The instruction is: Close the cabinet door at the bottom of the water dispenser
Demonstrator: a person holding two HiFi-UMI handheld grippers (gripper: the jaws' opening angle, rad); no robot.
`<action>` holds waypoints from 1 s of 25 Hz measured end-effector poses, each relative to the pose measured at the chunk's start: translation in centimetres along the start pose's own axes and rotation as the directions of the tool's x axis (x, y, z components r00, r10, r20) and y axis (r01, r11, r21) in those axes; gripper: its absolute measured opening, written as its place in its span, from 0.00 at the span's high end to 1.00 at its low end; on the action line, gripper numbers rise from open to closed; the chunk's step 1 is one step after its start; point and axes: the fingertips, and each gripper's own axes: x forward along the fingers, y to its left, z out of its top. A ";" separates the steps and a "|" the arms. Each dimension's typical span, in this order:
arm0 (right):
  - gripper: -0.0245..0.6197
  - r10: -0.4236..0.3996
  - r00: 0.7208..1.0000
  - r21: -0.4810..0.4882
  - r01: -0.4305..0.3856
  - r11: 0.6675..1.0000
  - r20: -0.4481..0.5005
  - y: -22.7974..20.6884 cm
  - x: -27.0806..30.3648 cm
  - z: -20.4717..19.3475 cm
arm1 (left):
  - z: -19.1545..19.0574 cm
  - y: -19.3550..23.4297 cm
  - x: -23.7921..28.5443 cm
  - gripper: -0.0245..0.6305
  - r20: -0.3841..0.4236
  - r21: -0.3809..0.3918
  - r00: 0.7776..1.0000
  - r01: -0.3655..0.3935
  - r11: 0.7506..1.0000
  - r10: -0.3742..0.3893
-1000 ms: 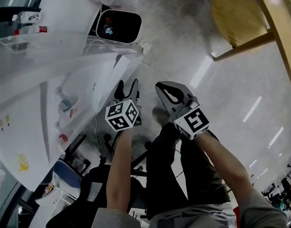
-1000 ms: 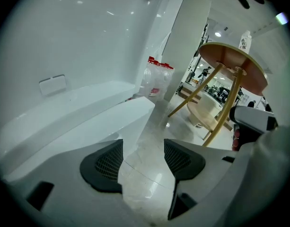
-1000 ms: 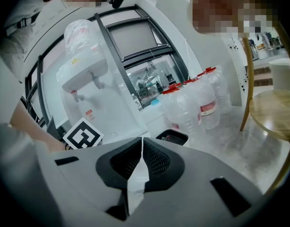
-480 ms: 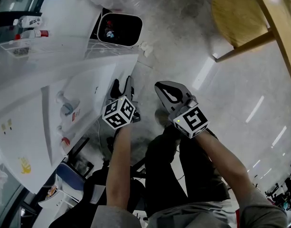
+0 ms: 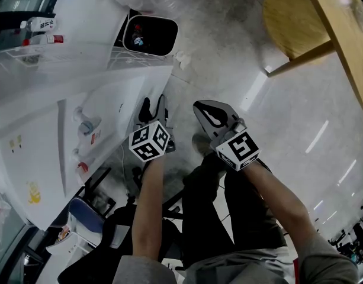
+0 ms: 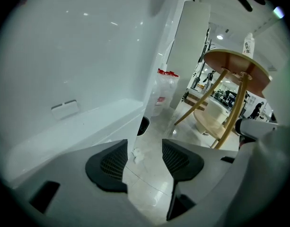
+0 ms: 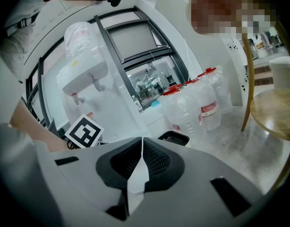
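Observation:
The white water dispenser (image 5: 63, 117) stands at the left, its taps facing the floor space. Its lower cabinet door (image 5: 134, 90) looks flush with the front. In the left gripper view the door (image 6: 74, 79) fills the left side, with a small recessed handle (image 6: 64, 109). My left gripper (image 5: 154, 108) hangs close to that lower front. Its jaws (image 6: 144, 159) are closing; the pads press on nothing, and only floor shows between them, with the door's edge beside the left pad. My right gripper (image 5: 208, 114) is beside it, shut and empty (image 7: 141, 157).
An open waste bin (image 5: 148, 34) stands past the dispenser, with crumpled paper (image 5: 181, 59) on the floor near it. A wooden stool (image 5: 294, 19) and a table edge (image 5: 341, 34) are at the upper right. Large water bottles (image 7: 201, 103) stand ahead. The person's legs are below the grippers.
The left gripper has tipped slightly and drawn a little closer to the dispenser's front. The head view has shifted a bit. The right gripper has stayed where it was.

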 end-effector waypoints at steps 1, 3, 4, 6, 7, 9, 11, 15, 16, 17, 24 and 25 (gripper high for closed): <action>0.94 0.003 1.000 -0.002 -0.003 1.000 0.000 0.1 -0.2 0.3 | 0.2 -0.3 -0.4 0.61 0.004 0.004 1.000 0.000 1.000 0.000; 0.94 0.008 1.000 -0.005 -0.008 1.000 0.002 0.2 -0.8 1.0 | 0.6 -1.2 -1.2 0.63 0.009 0.022 1.000 0.002 1.000 -0.002; 0.94 0.011 1.000 -0.006 -0.011 1.000 0.003 0.3 -1.1 1.4 | 0.8 -1.6 -1.6 0.64 0.011 0.034 1.000 0.002 0.999 -0.002; 0.94 0.020 1.000 -0.012 -0.020 1.000 0.006 0.5 -1.7 2.2 | 1.3 -2.5 -2.6 0.65 0.017 0.058 1.000 -0.002 0.998 0.001; 0.94 0.023 1.000 -0.015 -0.023 1.000 0.007 0.6 -2.0 2.6 | 1.5 -2.9 -3.0 0.66 0.021 0.067 1.000 -0.004 0.998 0.003; 0.94 0.026 1.000 -0.017 -0.026 1.000 0.010 0.7 -2.6 3.4 | 2.0 -3.7 -3.9 0.69 0.029 0.078 1.000 -0.007 0.997 0.004; 0.94 0.035 0.999 -0.017 -0.034 0.999 0.017 1.1 -3.2 4.2 | 2.4 -4.4 -4.8 0.72 0.035 0.086 0.999 -0.008 0.996 0.005; 0.94 0.045 0.999 -0.019 -0.045 0.999 0.022 1.9 -4.5 5.9 | 3.5 -5.8 -7.3 0.76 0.044 0.110 0.999 -0.015 0.994 0.010; 0.94 0.042 0.999 -0.017 -0.042 0.999 0.022 2.0 -4.8 6.3 | 3.9 -6.2 -8.0 0.78 0.048 0.114 0.999 -0.016 0.993 0.011; 0.94 0.041 0.999 -0.016 -0.040 0.999 0.020 2.2 -5.2 6.8 | 4.3 -6.7 -8.7 0.78 0.052 0.117 0.999 -0.016 0.993 0.010; 0.94 0.054 0.998 -0.042 -0.052 0.998 0.044 3.6 -7.5 12.5 | 9.4 -10.3 -14.9 0.84 0.130 0.137 0.992 -0.017 0.990 -0.001; 0.94 0.057 0.997 -0.048 -0.055 0.997 0.051 3.8 -7.9 13.5 | 10.5 -10.9 -15.9 0.85 0.146 0.142 0.989 -0.017 0.990 -0.004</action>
